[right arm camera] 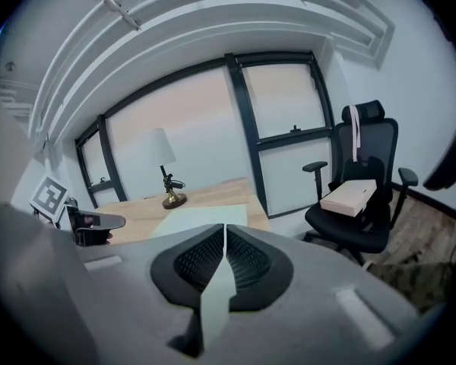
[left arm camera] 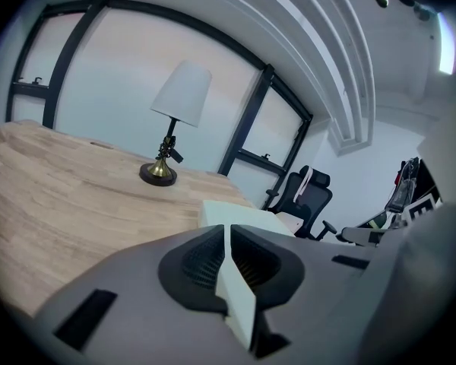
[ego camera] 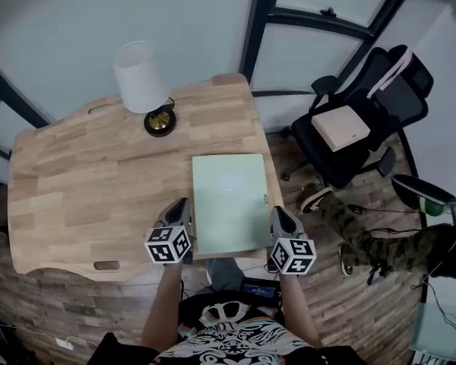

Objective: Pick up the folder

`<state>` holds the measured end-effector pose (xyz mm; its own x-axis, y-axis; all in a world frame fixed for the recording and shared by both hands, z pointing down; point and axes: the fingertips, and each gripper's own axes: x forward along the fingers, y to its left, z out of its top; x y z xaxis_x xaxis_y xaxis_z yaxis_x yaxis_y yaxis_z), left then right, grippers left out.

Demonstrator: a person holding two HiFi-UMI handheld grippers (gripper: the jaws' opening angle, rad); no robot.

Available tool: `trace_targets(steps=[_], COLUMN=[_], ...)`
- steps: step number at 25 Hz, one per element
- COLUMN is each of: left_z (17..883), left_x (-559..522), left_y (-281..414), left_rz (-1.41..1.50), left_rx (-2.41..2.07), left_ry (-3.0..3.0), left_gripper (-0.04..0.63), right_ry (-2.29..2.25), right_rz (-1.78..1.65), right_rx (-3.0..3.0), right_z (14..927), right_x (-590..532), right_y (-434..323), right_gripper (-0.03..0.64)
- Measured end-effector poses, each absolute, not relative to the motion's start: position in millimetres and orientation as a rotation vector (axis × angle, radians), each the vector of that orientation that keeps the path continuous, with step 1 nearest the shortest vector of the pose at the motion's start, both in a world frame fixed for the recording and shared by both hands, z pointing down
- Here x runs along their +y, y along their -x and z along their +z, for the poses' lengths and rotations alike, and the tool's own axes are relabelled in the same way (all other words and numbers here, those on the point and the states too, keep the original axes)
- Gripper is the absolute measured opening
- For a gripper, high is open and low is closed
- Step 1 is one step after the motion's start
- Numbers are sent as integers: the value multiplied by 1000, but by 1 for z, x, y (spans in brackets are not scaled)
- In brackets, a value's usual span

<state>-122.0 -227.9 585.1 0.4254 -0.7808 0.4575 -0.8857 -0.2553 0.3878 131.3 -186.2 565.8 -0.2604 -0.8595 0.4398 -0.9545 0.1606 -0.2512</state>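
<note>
On the broad light-wood desk (ego camera: 83,196), a flat pale-green rectangular folder (ego camera: 229,204) is gripped on both sides, lift pending.
It sits at the desk's right, near the front edge; whether it is clear of the wood I cannot tell. The grey left gripper (ego camera: 184,204) and grey right gripper (ego camera: 278,211) flank its near end, each clenched on a thin strip of it. Grasping looks done; next, both should rise together and level, lest it bend or slip.

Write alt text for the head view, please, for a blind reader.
The left gripper and right gripper clamp the near corners of a pale green folder at the front of a wooden table. A white lamp stands behind it; an office chair sits at right.
</note>
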Motion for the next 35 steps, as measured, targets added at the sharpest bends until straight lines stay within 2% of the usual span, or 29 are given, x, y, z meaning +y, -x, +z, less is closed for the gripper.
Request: trace_targets(steps=[8, 10, 13, 16, 20, 22, 24, 35], left_z=[606, 611, 618, 625, 640, 645, 650, 663], left_x=[-233, -236, -238, -239, -235, -235, -234, -234], left_y=[117, 113, 106, 100, 93, 90, 87, 87], left_rz=[258, 258, 263, 250, 268, 254, 261, 175], left_rx=[-1338, -1300, -1270, -1229, -1163, -1126, -1096, -1063], left_ry=[-2058, -2061, -2062, -2041, -2008, -1992, -1983, -1889], left_gripper=[15, 76, 109, 165, 214, 253, 278, 283], right_ry=[-1623, -1603, -1583, -1559, -1497, -1458, -1419, -1325], right_rz=[909, 948, 1002, 1032, 1132, 1193, 1260, 1313], right_rx=[-2246, -2238, -2223, -2232, -2240, -2248, -2259, -2247], right_z=[600, 610, 622, 629, 644, 650, 655, 664], right_x=[-203, -207, -215, -222, -226, -228, -232, -236], right_y=[-122, -123, -125, -124, -116, -111, -106, -101], right_gripper=[31, 34, 55, 115, 249, 282, 296, 312])
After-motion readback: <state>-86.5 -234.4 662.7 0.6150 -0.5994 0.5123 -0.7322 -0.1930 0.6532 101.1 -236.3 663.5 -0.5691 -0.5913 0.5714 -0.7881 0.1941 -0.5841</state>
